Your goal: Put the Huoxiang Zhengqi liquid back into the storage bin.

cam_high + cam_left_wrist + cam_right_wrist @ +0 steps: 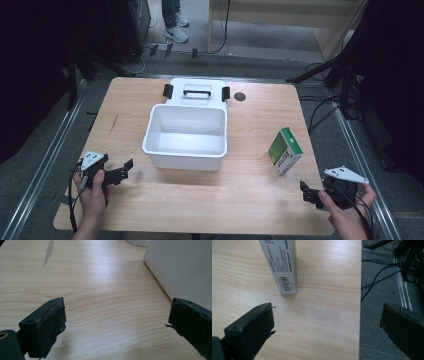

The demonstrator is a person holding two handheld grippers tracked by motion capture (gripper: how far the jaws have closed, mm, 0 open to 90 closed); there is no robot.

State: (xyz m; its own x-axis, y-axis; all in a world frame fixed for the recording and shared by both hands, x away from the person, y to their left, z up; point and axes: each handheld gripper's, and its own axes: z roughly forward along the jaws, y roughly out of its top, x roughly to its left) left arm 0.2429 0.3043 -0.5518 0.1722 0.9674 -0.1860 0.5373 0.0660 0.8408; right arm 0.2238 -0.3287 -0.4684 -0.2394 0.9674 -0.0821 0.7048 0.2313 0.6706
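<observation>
On the wooden table (200, 195) stands an open white container (185, 136), close to the middle, and its lid (197, 92) with a dark handle lies flat just behind it, touching or almost touching the back wall. A small green and white box (285, 150) stands upright on the right part of the table, well apart from the container and near the right edge. The left gripper (124, 170) is held low in the person's left hand (93, 192) at the front left of the table, and its jaws point toward the front left corner of the container; in the left gripper view the two black jaws stand wide apart with only bare wood between them, and the white wall of the container (182, 267) is seen at the right, just beyond the right jaw. The right gripper (309, 192) is in the right hand (345, 212) at the front right corner of the table, a little in front of the box and not touching it. In the right gripper view its jaws are also spread wide and hold nothing; the box (283, 267) rises ahead of the left jaw, its narrow side with a barcode facing the camera, while the right jaw hangs beyond the table edge, over the grey floor (377, 322) with cables
</observation>
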